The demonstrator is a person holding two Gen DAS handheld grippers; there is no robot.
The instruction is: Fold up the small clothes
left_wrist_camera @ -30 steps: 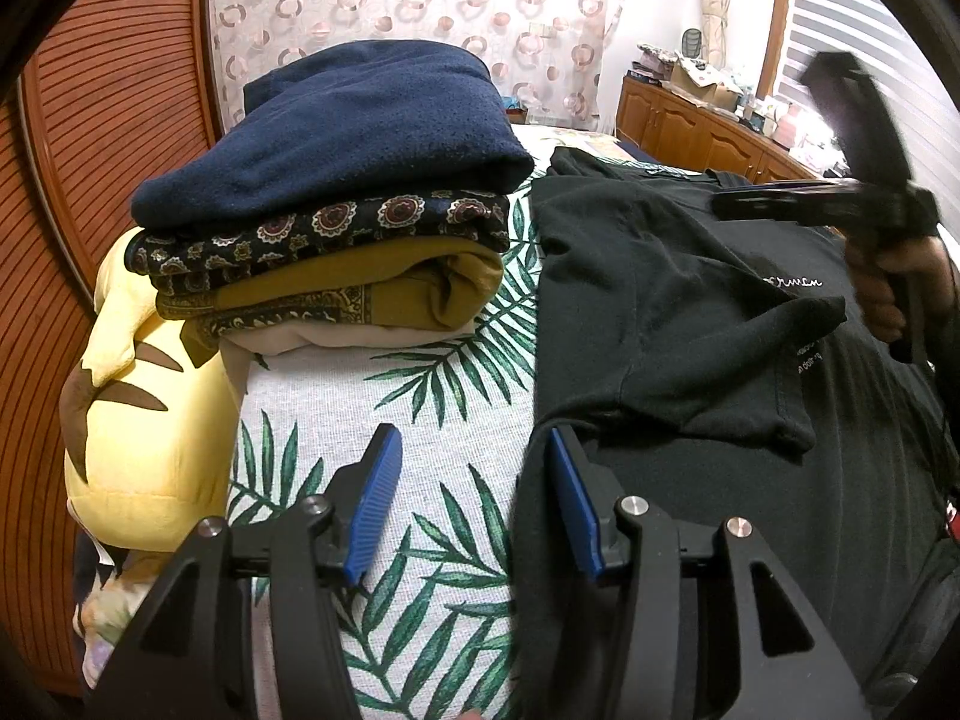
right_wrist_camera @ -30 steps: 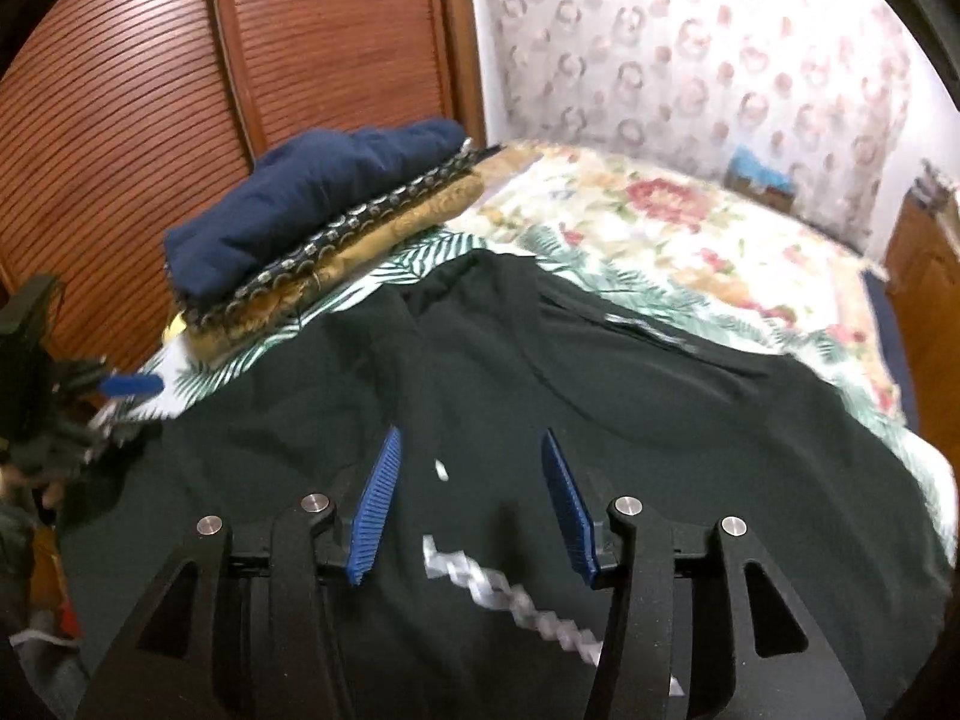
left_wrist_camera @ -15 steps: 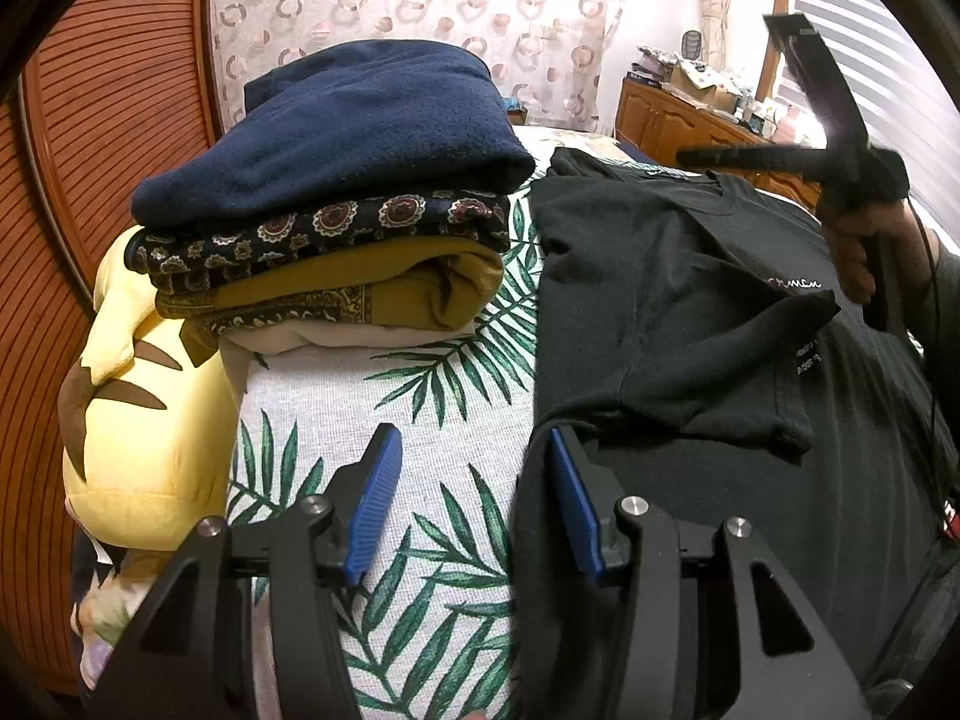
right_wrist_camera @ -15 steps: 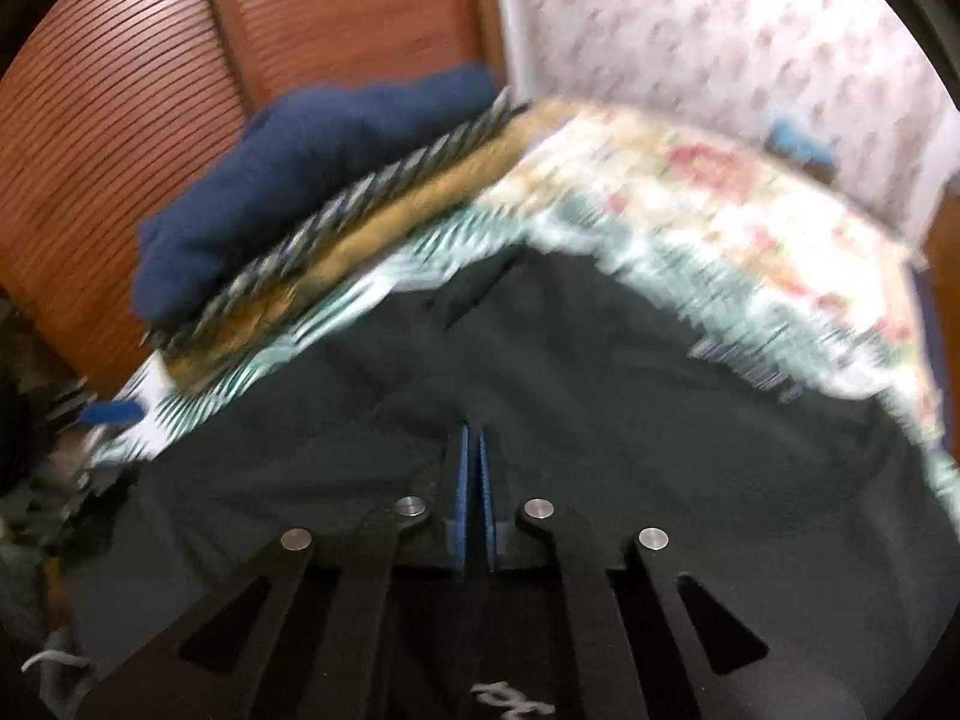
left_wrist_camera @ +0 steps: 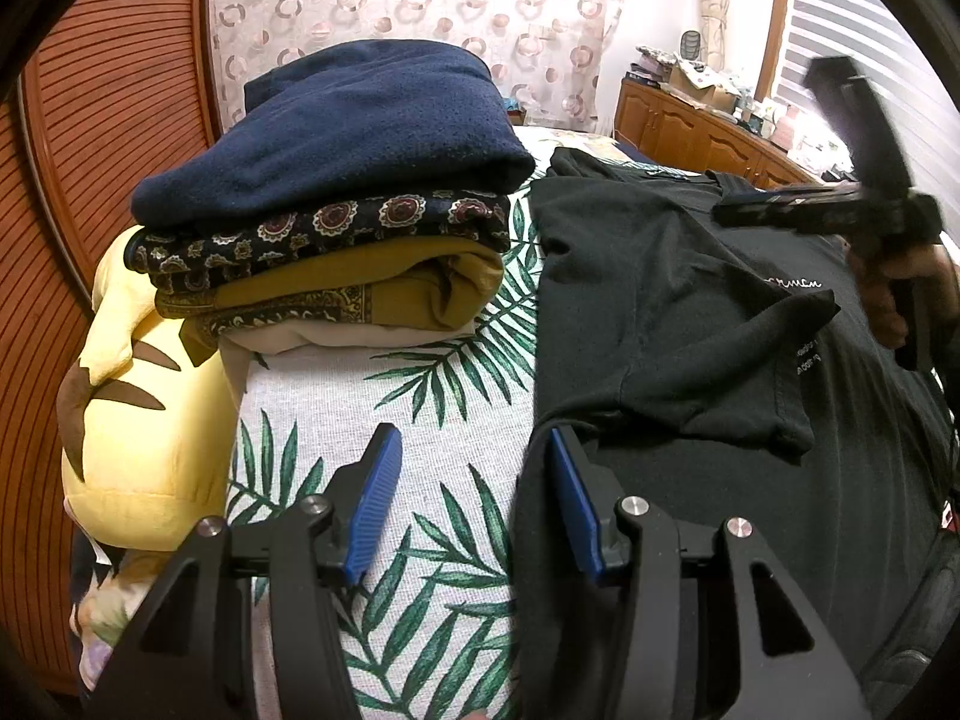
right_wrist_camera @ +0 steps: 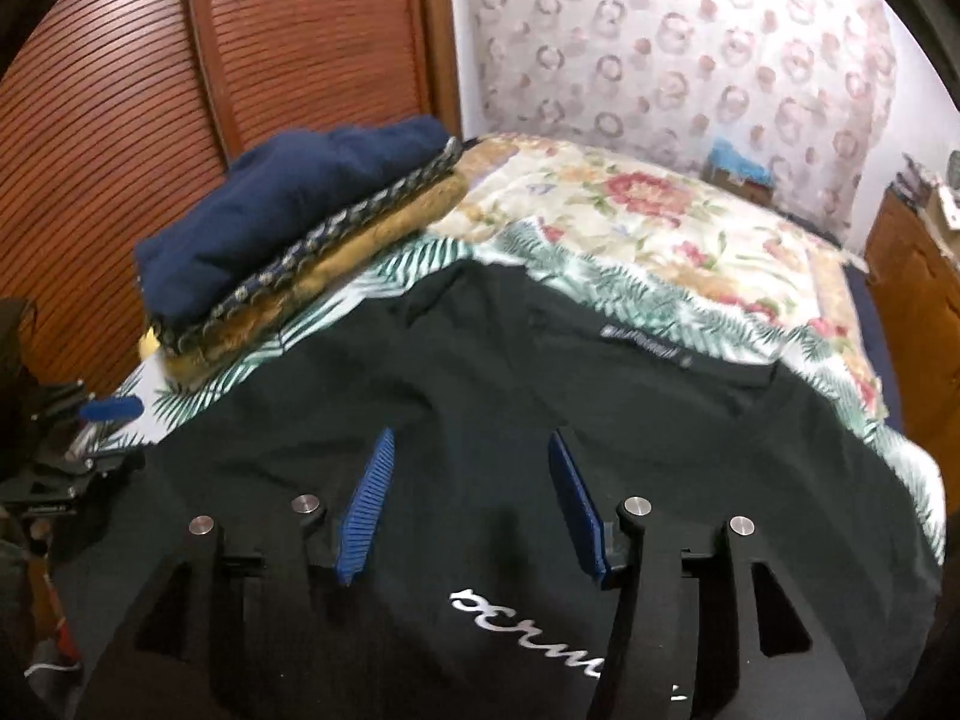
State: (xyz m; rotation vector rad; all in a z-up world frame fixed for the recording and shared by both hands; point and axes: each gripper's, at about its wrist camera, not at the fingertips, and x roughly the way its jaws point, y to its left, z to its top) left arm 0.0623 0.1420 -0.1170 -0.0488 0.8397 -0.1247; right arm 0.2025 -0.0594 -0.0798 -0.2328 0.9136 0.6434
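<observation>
Black t-shirt (right_wrist_camera: pixel 540 420) lies spread on the bed (left_wrist_camera: pixel 432 396), one sleeve folded in, just right of the folded stack (left_wrist_camera: pixel 336 198) (navy piece on top). Left gripper (left_wrist_camera: pixel 468 492) hovers at the shirt's edge, jaws apart, grasping nothing. Right gripper (right_wrist_camera: pixel 474 492) over the shirt, jaws just sprung apart, nothing between them
</observation>
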